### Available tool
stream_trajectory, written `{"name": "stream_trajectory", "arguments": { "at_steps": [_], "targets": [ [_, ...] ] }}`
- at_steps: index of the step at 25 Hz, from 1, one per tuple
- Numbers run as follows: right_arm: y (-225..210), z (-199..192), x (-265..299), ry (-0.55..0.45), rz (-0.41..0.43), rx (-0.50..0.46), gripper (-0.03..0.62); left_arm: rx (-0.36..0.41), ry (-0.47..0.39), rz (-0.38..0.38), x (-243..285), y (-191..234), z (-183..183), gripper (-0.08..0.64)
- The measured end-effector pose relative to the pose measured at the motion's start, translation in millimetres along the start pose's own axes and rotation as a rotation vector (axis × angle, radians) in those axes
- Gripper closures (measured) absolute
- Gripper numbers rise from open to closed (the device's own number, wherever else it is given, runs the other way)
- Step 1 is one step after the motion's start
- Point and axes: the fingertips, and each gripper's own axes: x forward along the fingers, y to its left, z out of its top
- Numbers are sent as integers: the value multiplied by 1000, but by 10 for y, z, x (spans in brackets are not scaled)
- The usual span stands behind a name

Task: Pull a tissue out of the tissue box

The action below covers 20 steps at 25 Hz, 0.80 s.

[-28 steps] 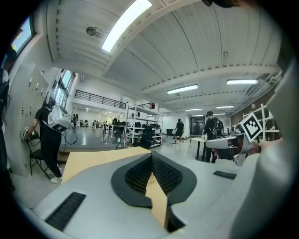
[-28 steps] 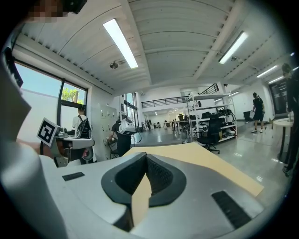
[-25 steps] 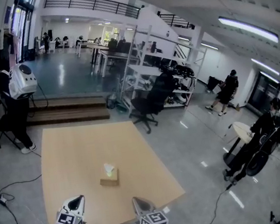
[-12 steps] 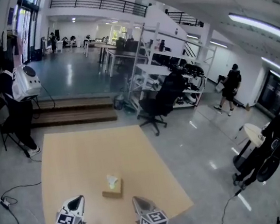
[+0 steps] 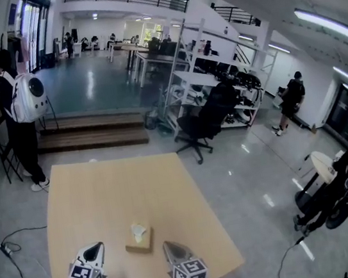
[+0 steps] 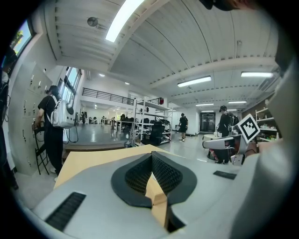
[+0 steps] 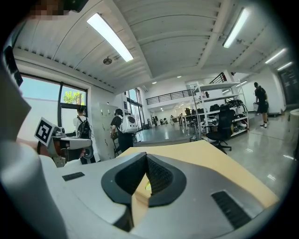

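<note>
Tissue box (image 5: 139,241) untouched: at the near edge of the desk (image 5: 104,191), the left gripper (image 5: 97,247) and right gripper (image 5: 167,247) are held with jaws closed and empty. Just beyond and between them, the box is seen with its tissue (image 5: 137,229) standing up, not yet pulled.

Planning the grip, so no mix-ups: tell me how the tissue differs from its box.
The tissue is pale and soft-looking; the box is tan with straight edges. The tissue sticks up out of the top; the box lies flat on the table. Both sit ahead of the left gripper and the right gripper, touched by neither.
</note>
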Motion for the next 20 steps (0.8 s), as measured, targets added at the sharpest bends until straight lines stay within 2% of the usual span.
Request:
{"name": "stream_trajectory", "arguments": {
  "at_steps": [9,20],
  "targets": [
    [-126,-280,338,85,42,13,583,-68,80,25,304,115,-352,554],
    [-175,-715,753,186,90,83,583,-134,188,45,567,226,-802,554]
  ]
}}
